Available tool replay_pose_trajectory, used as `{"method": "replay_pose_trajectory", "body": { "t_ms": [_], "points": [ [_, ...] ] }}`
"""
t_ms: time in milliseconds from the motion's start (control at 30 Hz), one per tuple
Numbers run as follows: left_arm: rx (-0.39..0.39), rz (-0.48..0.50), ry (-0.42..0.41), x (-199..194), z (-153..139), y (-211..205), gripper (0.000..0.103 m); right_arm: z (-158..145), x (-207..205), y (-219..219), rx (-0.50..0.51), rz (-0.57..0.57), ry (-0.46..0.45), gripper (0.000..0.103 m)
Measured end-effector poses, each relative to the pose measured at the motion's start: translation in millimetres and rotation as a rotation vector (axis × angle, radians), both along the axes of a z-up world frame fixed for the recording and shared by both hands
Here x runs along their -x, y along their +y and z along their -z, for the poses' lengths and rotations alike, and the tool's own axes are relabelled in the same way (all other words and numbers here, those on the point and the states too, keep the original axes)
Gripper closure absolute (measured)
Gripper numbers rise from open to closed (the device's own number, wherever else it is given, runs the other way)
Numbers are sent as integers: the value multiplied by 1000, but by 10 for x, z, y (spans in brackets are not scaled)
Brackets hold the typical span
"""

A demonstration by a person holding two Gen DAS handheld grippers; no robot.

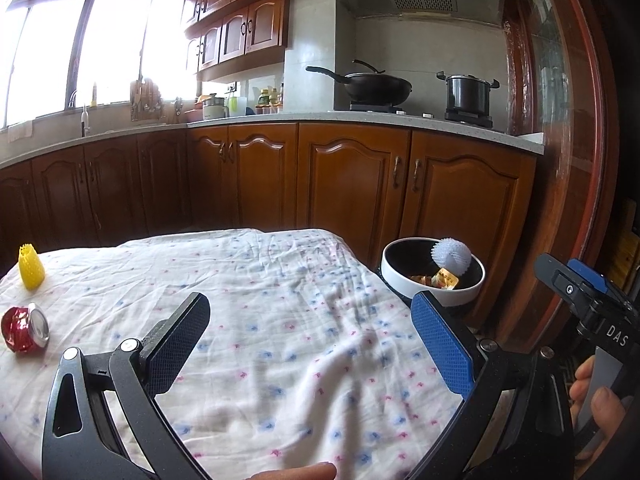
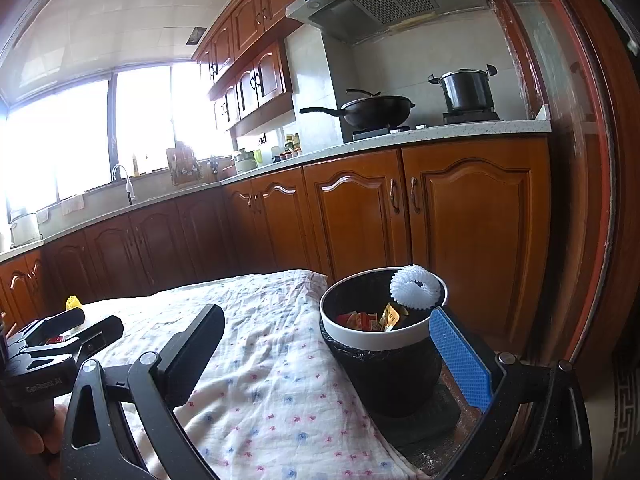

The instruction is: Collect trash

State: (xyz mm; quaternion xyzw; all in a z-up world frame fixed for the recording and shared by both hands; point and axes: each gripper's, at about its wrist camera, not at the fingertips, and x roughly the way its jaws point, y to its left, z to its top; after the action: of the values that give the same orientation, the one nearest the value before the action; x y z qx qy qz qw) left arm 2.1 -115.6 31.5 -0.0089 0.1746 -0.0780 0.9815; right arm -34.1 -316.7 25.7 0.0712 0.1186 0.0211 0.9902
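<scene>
Trash left on desk: crushed can and yellow net, far left. Both tongs, left and right, gaped empty. Bin sat beside desk; white net perched on rim might fall. Can could roll, cloth bunch.

The trash bin is partly hidden behind the tablecloth edge.

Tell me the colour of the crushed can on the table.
The crushed can is red with a silver end, clearest in the left wrist view.
</scene>
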Motion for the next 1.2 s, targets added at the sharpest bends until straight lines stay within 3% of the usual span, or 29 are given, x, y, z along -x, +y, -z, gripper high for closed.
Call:
{"method": "replay_pose_trajectory", "body": {
  "t_ms": [1200],
  "points": [
    [-6, 2, -2, 5, 8, -7, 0, 20, 6, 35, -15, -5, -2, 0]
  ]
}}
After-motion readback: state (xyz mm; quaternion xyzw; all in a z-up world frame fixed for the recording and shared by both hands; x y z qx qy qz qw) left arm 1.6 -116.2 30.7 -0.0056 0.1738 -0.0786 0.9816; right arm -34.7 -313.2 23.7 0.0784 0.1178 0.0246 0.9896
